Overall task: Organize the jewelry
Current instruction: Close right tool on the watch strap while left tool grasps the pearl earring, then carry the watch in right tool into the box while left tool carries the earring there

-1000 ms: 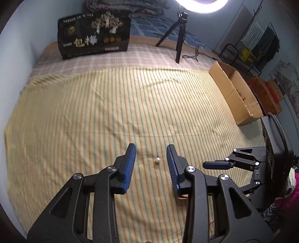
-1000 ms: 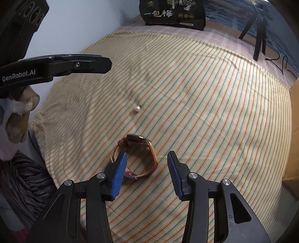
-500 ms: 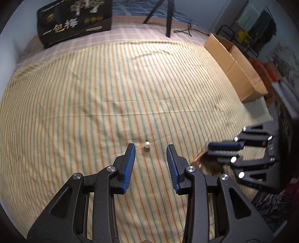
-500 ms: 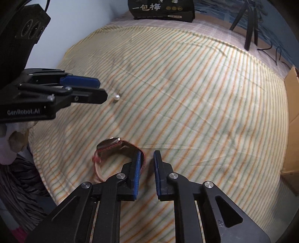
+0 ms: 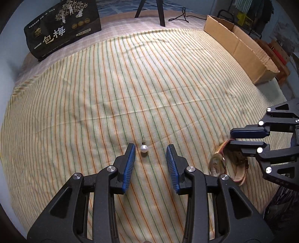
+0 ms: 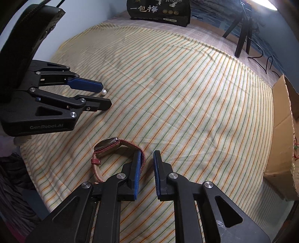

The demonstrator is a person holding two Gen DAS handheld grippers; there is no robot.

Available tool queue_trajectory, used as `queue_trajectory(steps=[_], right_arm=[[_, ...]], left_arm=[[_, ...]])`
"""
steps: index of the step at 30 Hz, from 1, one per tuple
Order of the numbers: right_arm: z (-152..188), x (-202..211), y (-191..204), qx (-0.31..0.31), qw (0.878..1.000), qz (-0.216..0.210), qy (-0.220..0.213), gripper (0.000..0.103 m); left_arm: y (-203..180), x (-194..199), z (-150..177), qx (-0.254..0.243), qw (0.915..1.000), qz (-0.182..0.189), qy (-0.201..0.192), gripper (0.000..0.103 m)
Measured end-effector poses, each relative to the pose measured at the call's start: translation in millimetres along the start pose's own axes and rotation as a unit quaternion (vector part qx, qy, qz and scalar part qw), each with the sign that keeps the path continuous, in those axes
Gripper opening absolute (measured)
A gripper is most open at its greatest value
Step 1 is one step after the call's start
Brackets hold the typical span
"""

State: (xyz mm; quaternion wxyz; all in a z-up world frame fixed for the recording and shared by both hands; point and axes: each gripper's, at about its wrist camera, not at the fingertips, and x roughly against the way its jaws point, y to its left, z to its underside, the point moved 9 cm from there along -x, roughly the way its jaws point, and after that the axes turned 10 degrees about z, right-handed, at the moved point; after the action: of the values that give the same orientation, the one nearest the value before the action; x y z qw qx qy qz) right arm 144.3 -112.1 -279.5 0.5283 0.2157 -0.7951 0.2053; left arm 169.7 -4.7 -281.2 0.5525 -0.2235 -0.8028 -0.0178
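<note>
A small pearl earring point(image 5: 144, 148) lies on the striped cloth between the tips of my open left gripper point(image 5: 151, 149), nearer the left finger. It also shows in the right wrist view point(image 6: 104, 91) at the tip of the left gripper point(image 6: 104, 96). A wristwatch with a red woven band point(image 6: 119, 147) lies on the cloth. My right gripper point(image 6: 148, 156) is narrowly open with nothing between its pads; its left finger point(image 6: 137, 164) is against the band's loop. In the left wrist view the watch point(image 5: 218, 164) sits under the right gripper point(image 5: 230, 137).
A black printed box point(image 5: 63, 28) stands at the far edge of the bed. A tripod point(image 5: 151, 11) stands behind it. An open cardboard box point(image 5: 241, 46) lies along the right side. The bed's near edge is close to the watch point(image 6: 56, 187).
My left gripper has moved down and forward so the pearl now lies between its fingertips. My right gripper narrowed from wide open and shifted beside the watch band.
</note>
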Motion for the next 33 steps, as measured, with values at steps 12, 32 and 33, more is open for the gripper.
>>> queue_trajectory(steps=[12, 32, 33], right_arm=[[0.7, -7.4, 4.0, 0.006, 1.0, -0.005, 0.011, 0.012], [-12.3, 35.8, -18.3, -0.012, 0.998, 0.022, -0.054, 0.003], [-13.1, 39.2, -20.6, -0.015, 0.998, 0.023, -0.057, 0.003]], left_arm=[[6.4, -0.7, -0.5, 0.013, 0.9999, 0.002, -0.001, 0.007], [-2.3, 57.2, -25.7, 0.04, 0.9947, 0.005, -0.095, 0.007], [-5.5, 59.9, -28.9, 0.039, 0.9942, 0.005, -0.1, 0.007]])
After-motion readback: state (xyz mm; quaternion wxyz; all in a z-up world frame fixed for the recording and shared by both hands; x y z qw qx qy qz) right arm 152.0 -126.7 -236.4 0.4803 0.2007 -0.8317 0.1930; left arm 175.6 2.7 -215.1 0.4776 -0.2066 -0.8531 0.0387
